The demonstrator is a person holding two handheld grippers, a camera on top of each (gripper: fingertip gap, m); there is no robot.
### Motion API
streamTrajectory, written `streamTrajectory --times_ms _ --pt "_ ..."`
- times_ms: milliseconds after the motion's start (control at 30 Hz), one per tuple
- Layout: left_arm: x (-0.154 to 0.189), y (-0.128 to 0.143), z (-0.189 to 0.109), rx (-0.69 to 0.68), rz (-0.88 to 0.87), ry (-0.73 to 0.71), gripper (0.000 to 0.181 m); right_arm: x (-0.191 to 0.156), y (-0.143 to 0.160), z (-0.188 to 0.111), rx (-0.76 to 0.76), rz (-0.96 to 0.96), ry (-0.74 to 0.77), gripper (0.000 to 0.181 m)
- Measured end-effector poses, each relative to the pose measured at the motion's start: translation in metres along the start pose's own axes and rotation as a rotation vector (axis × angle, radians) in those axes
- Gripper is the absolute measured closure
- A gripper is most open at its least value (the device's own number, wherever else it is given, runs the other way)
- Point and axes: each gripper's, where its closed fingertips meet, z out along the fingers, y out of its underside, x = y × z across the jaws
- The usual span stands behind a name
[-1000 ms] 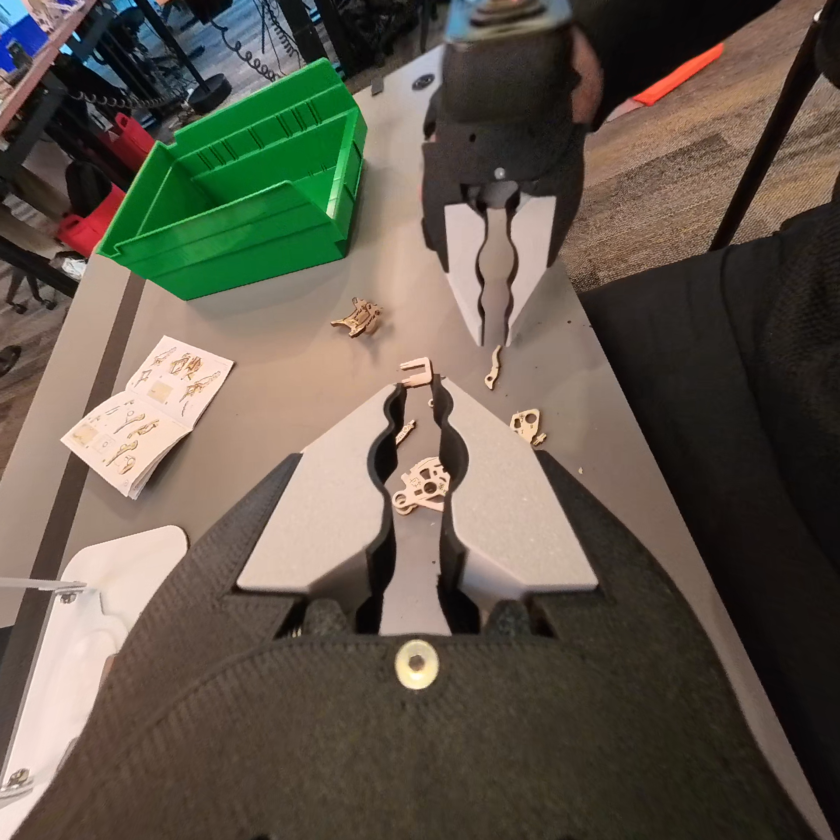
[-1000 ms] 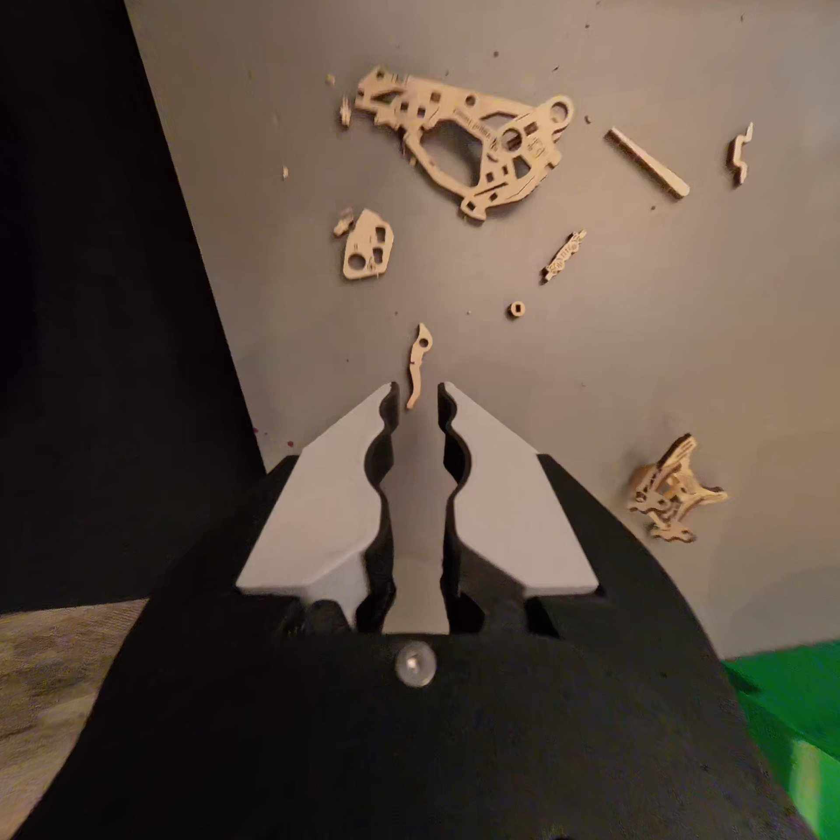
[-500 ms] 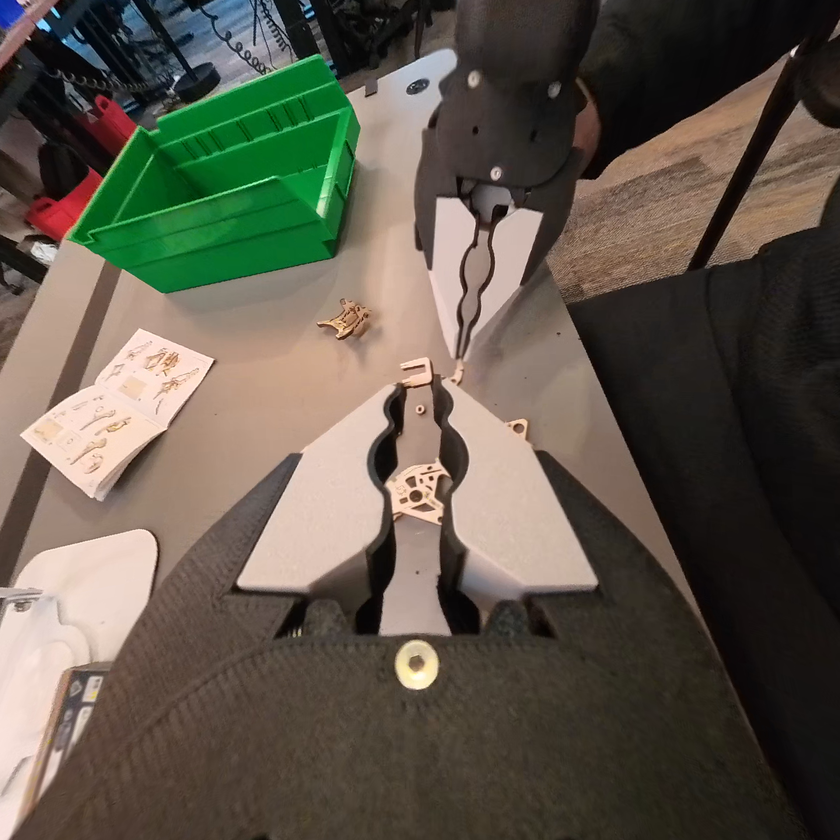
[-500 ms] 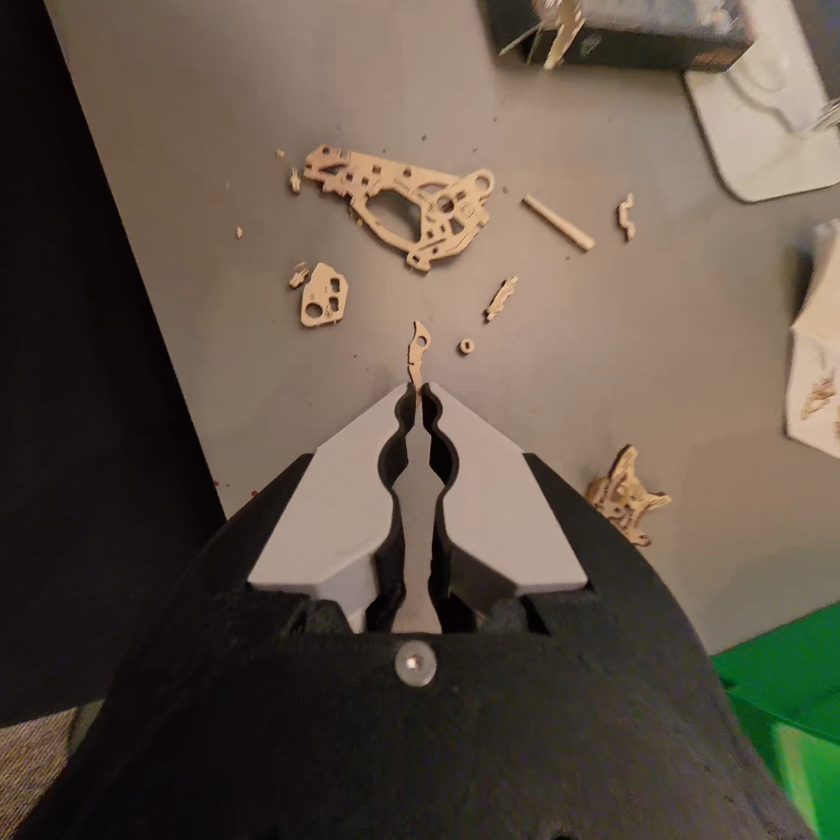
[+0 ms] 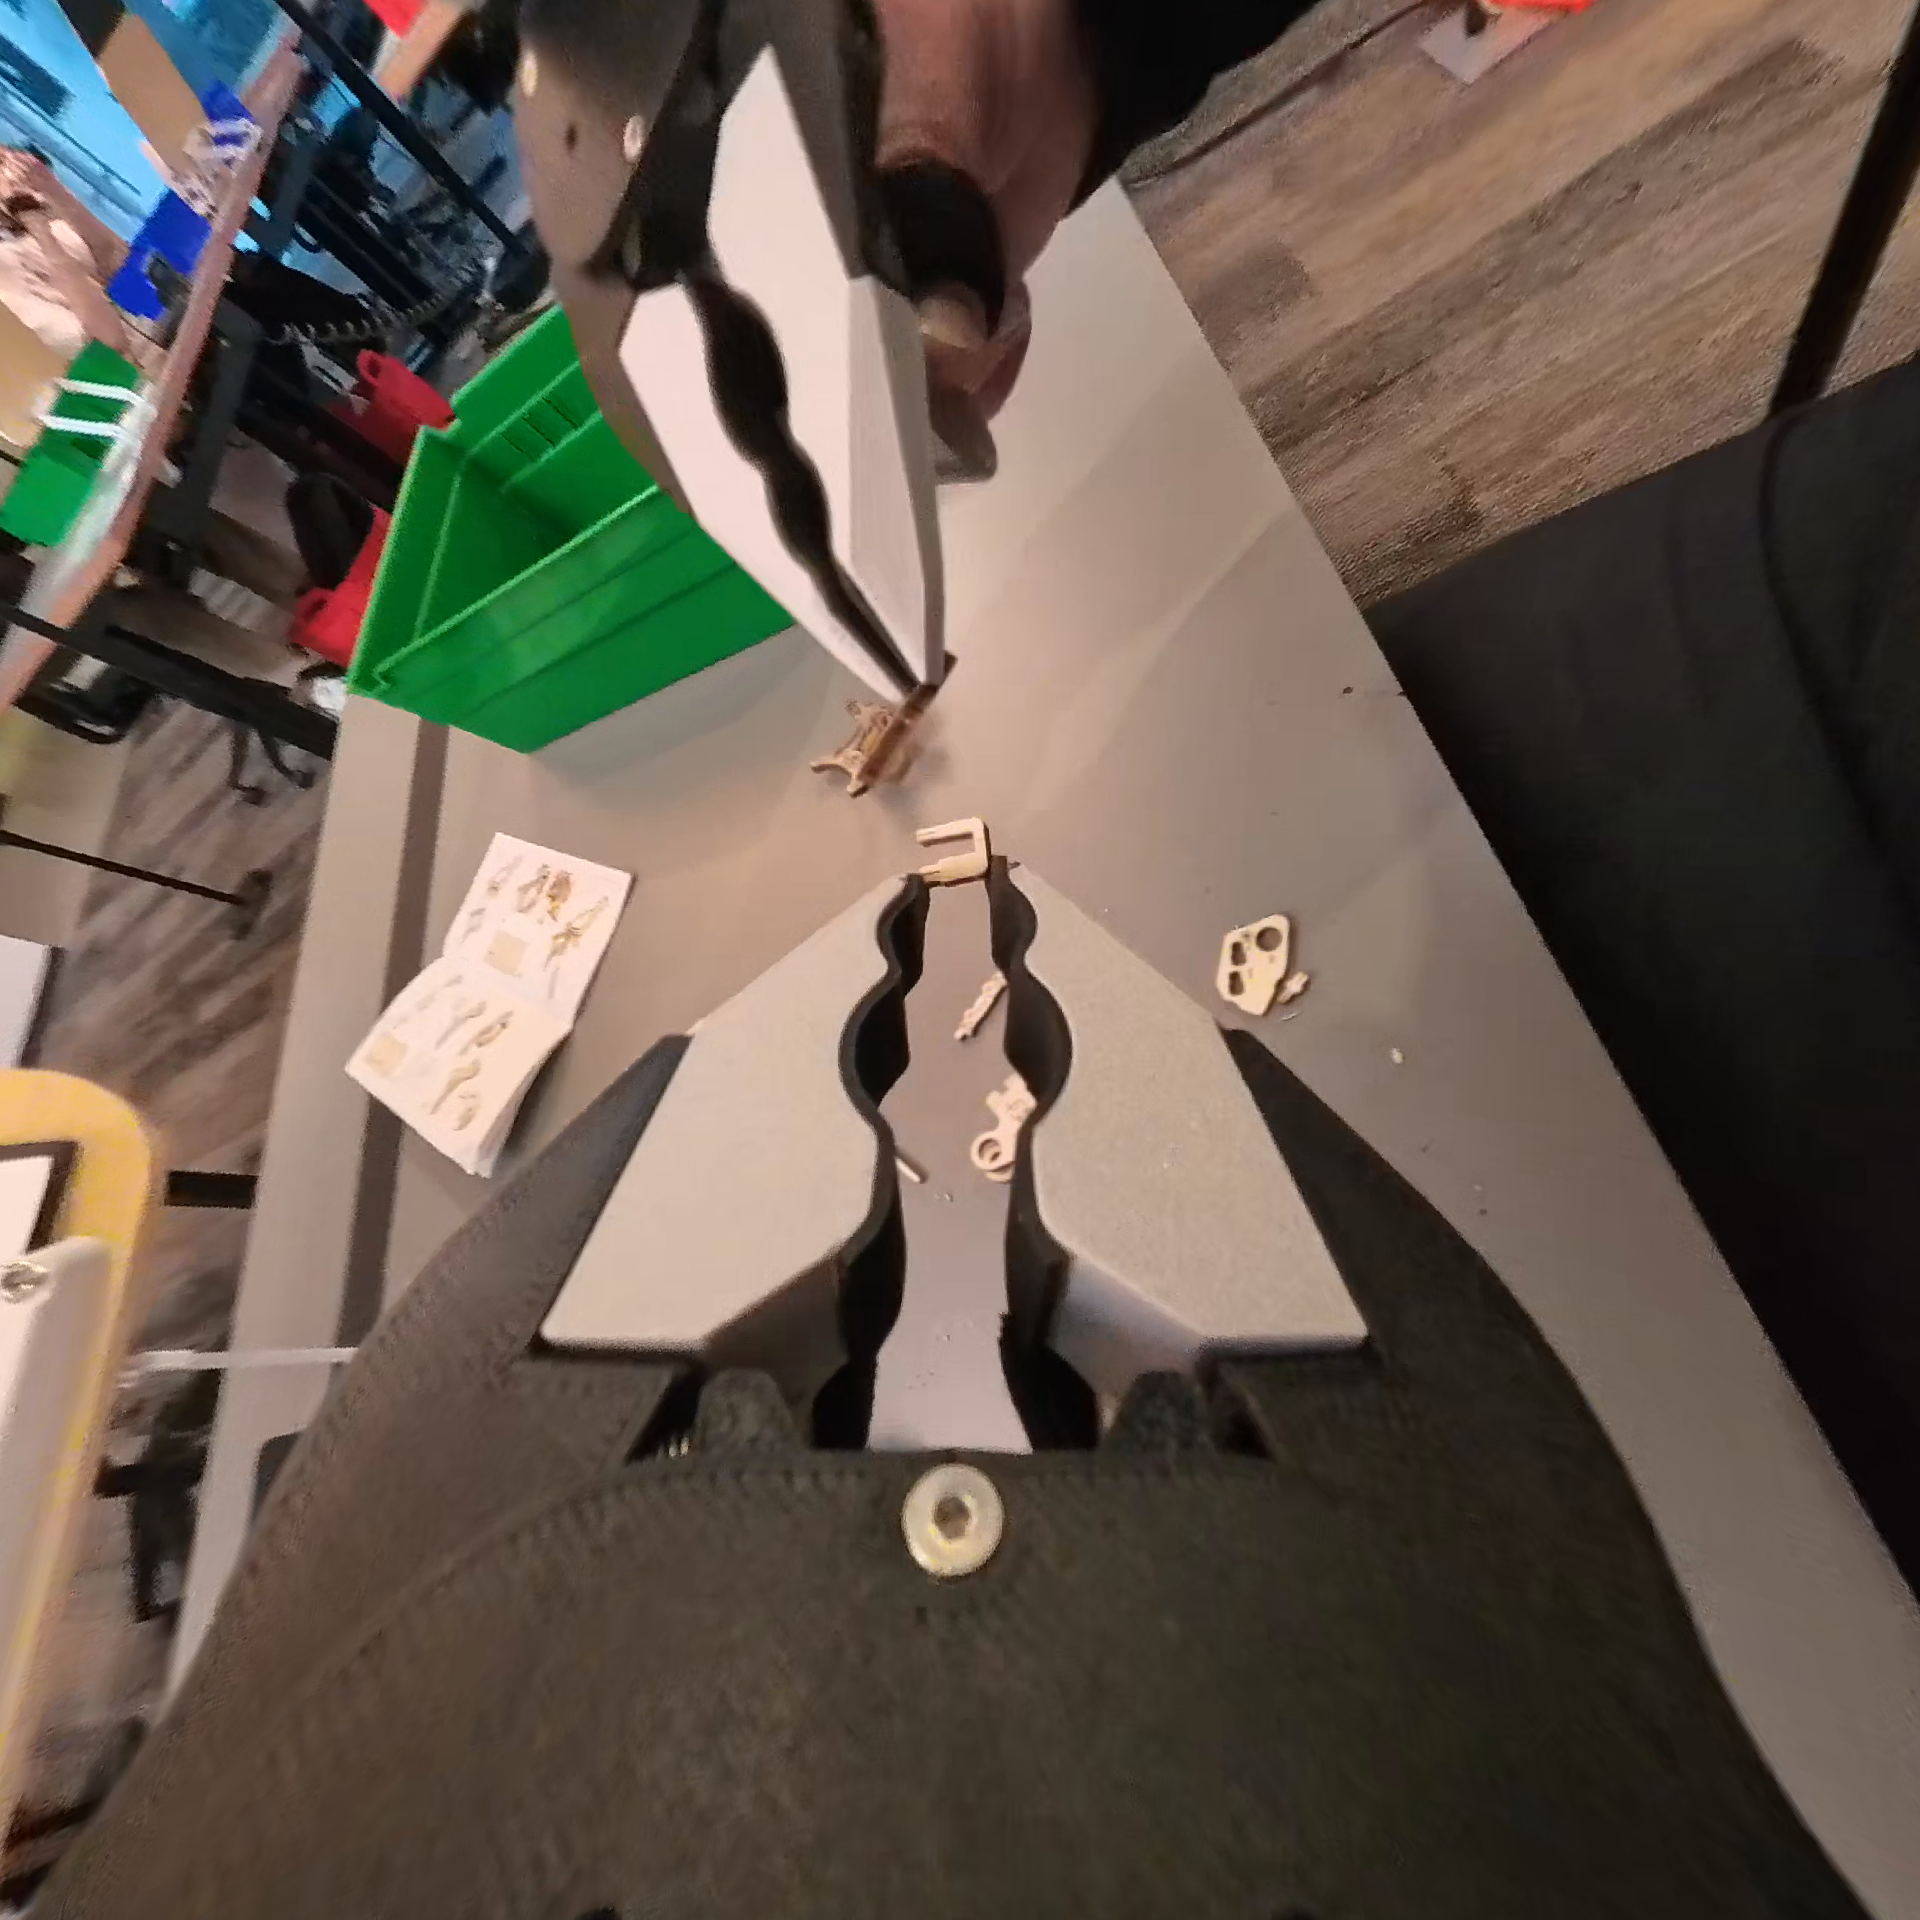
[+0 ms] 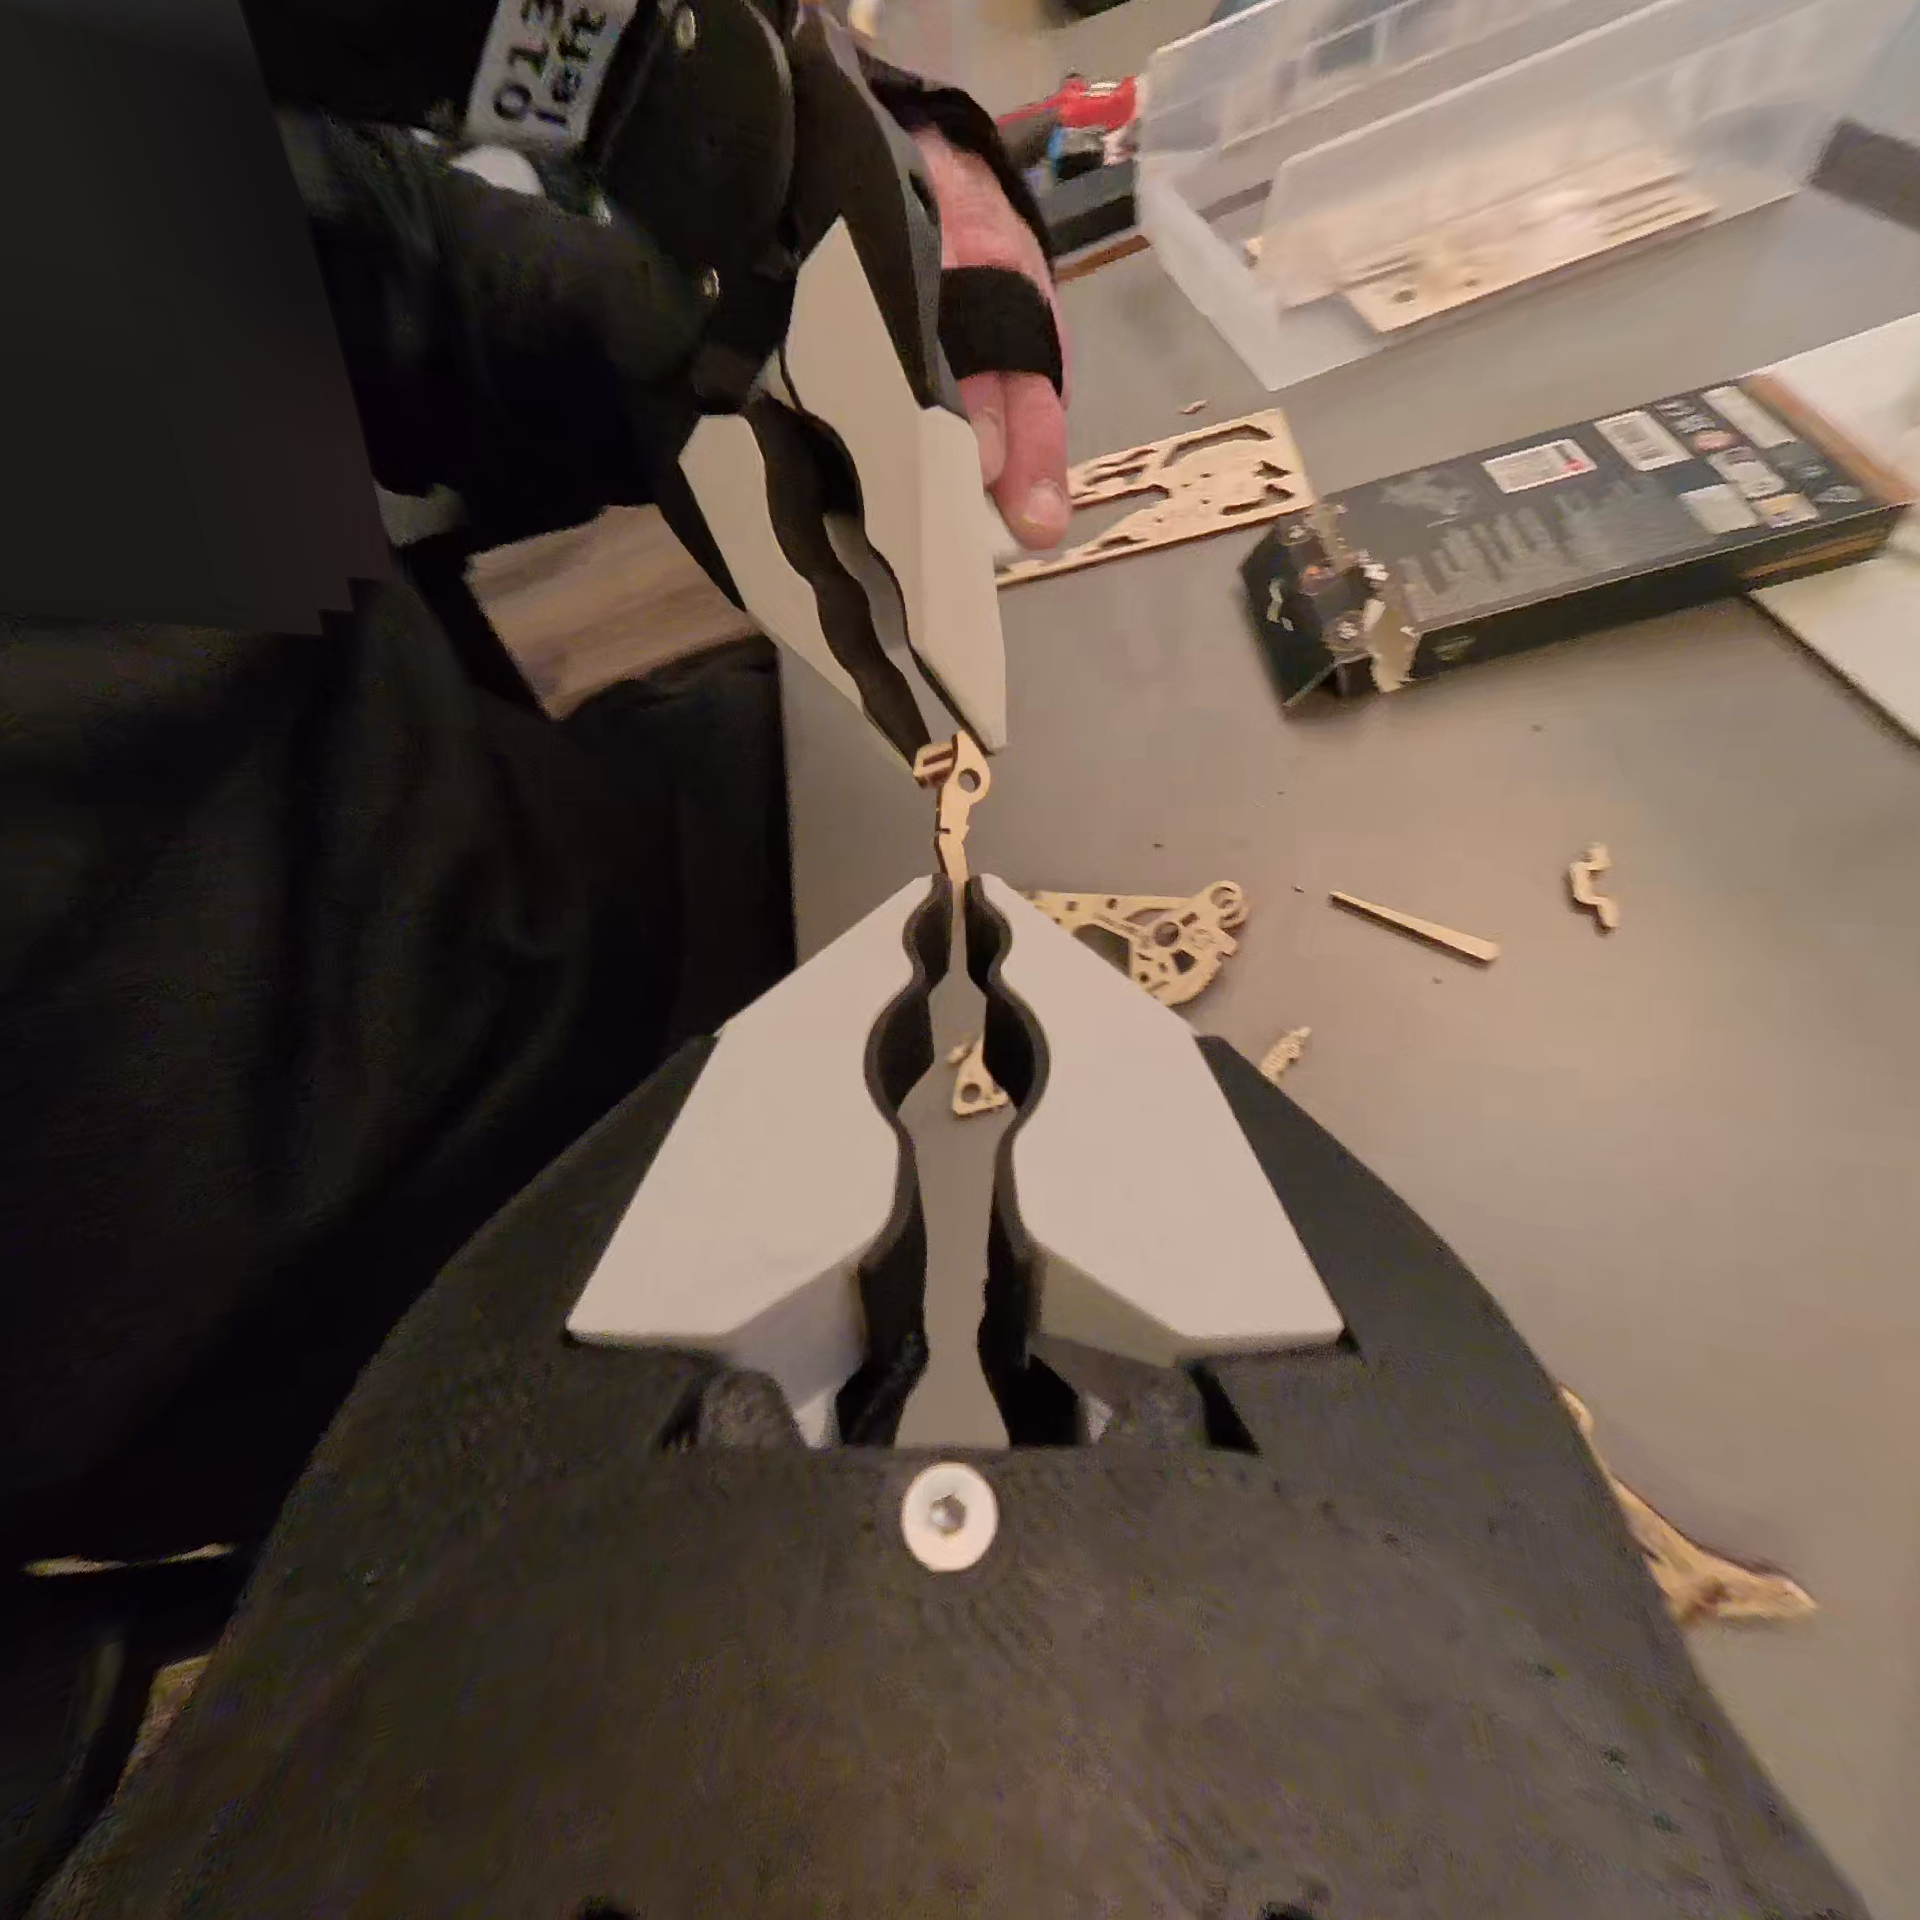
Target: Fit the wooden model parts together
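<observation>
Now my right gripper [image 6: 957, 883] is closed on a thin, notched wooden lever [image 6: 954, 821], held above the table [image 6: 1455, 1143]. My left gripper [image 5: 954, 878] pinches a small forked clip [image 5: 954, 850], fingers only as far apart as the clip. Only the right view shows clip and lever meeting in mid-air; the left view alone shows the green bin [image 5: 540, 613] and booklet [image 5: 488, 997]. Both grippers tilt downward, tips facing each other.
</observation>
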Motion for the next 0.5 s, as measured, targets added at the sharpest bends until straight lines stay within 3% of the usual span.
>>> streamTrajectory --times_ms 200,500 --pt "-0.005 -0.013 -0.009 0.042 0.045 -0.04 0.171 -0.007 -0.009 0.003 0.081 0.124 -0.194 0.181" --pt "-0.005 -0.031 -0.019 0.168 -0.011 -0.014 0.171 -0.024 -0.02 0.004 0.169 0.122 -0.38 0.181"
